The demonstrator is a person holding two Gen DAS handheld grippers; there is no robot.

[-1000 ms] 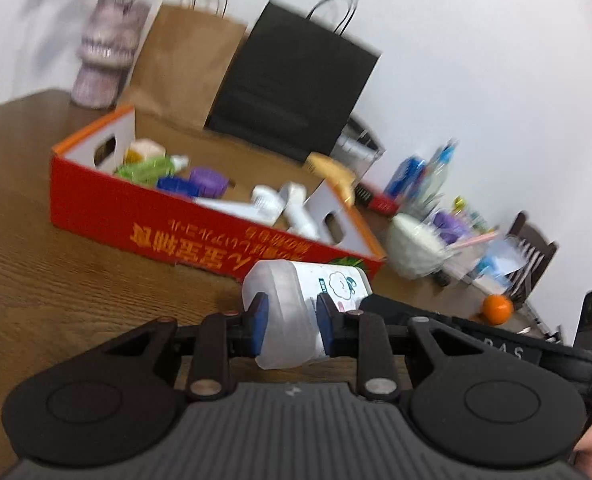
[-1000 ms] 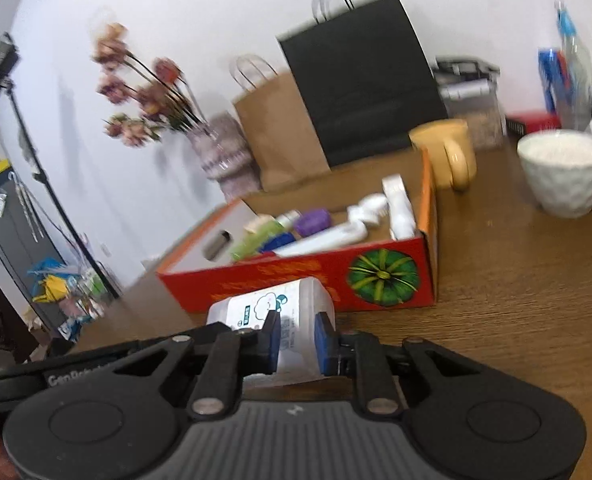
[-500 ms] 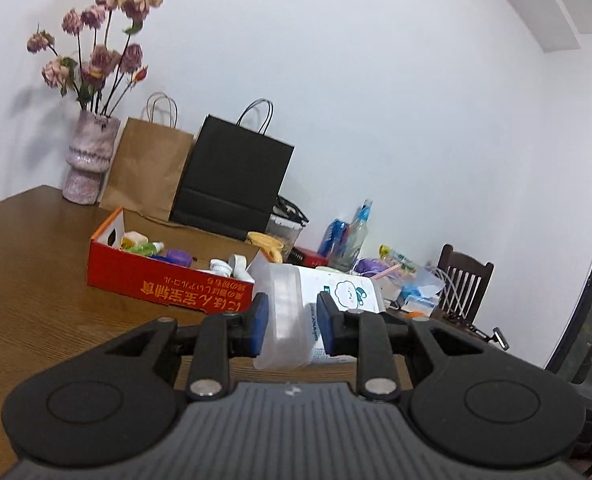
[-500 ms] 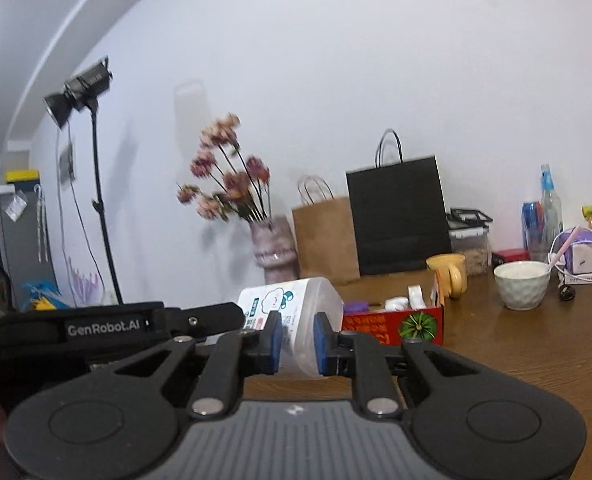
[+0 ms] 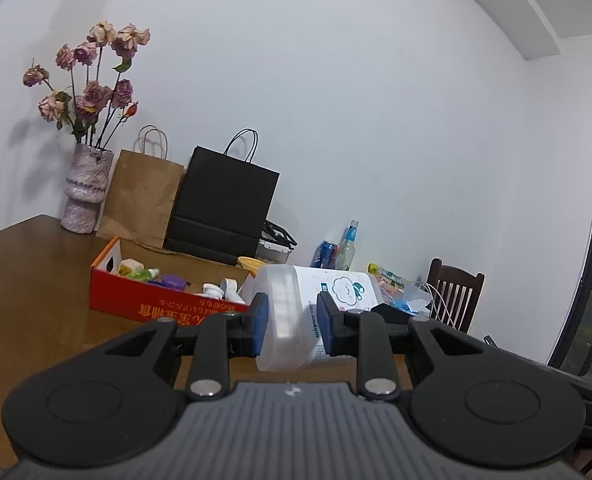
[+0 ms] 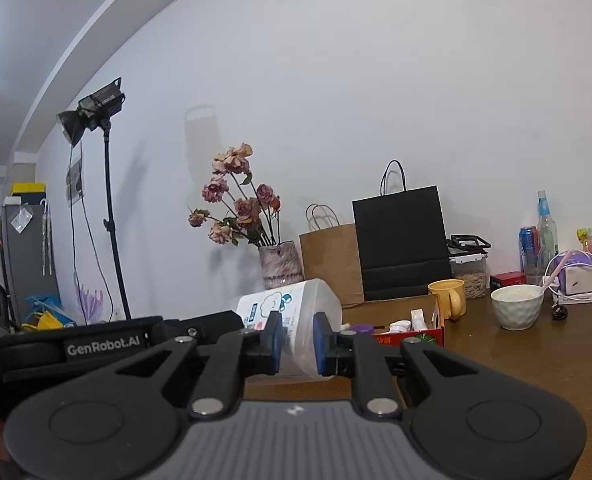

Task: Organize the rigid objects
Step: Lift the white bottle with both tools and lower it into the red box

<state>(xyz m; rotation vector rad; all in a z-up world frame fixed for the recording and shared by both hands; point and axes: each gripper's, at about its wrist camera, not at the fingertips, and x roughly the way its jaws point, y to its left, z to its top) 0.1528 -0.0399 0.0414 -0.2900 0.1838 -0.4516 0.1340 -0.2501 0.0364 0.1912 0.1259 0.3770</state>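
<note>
Translucent white plastic, ribbed at one end and labelled with a cloud cartoon, the container (image 5: 296,312) lies sideways in the air above the wooden table (image 5: 28,292). The left gripper (image 5: 290,322) has its jaws closed on one end and the right gripper (image 6: 297,340) has its jaws closed on the other, probably because a wide, smooth tub like this would twist in a single pinch. Beyond it sits the red cardboard box (image 5: 136,304), shallow and open-topped, already holding small bottles and tubes, so it looks like the likely destination.
</note>
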